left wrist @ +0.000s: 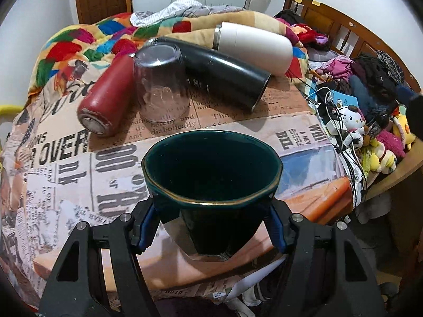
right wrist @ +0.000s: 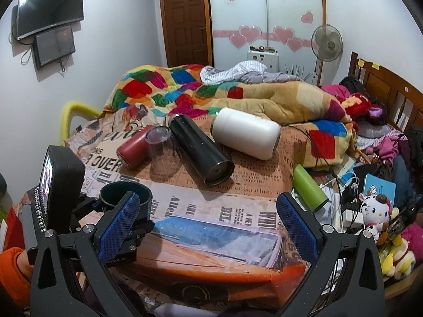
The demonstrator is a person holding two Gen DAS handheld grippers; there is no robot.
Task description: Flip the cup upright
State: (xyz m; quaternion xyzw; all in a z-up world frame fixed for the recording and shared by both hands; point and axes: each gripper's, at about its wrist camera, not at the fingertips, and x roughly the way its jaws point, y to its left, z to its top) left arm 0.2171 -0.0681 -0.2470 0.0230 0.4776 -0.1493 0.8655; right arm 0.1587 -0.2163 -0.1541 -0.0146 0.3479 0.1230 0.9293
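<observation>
**Dark green mug held upright in the left gripper over the newsprint table**

Bedroom clutter fills the left wrist view: a table covered in a newspaper-print cloth point(left wrist: 79, 174) stands against a bed heaped with a patchwork quilt point(left wrist: 87, 39). Close to the camera, the left gripper point(left wrist: 212, 228) clamps a dark green faceted ceramic mug with a gold rim point(left wrist: 211, 185), its blue-padded fingers point(left wrist: 146, 227) pressed on either side of the mug's body. The mug is upright, mouth open to the top and tipped slightly toward the far side; whether its base touches the cloth cannot be told. Beyond it, a clear plastic tumbler point(left wrist: 161, 87) stands upside down. Just beside the tumbler on its left lies a red metal flask point(left wrist: 108, 95). A long black cylindrical flask point(left wrist: 219, 76) lies behind and to its right, and a white rounded flask point(left wrist: 253, 47) lies farther back against the quilt. Plush toys point(left wrist: 370, 137) and cables crowd the right edge.

From the right wrist view, the same table point(right wrist: 211, 211) appears from farther back. The right gripper point(right wrist: 208, 227) hangs above the cloth with its blue pads point(right wrist: 298, 227) spread wide and nothing between them. At lower left, the green mug point(right wrist: 119, 192) sits in the other gripper, partly hidden behind the near pad. The inverted tumbler point(right wrist: 161, 150), red flask point(right wrist: 132, 150), black flask point(right wrist: 201, 148) and white flask point(right wrist: 246, 132) lie mid-table, and a lime-green cylindrical bottle point(right wrist: 309, 187) lies at the table's right edge.
</observation>
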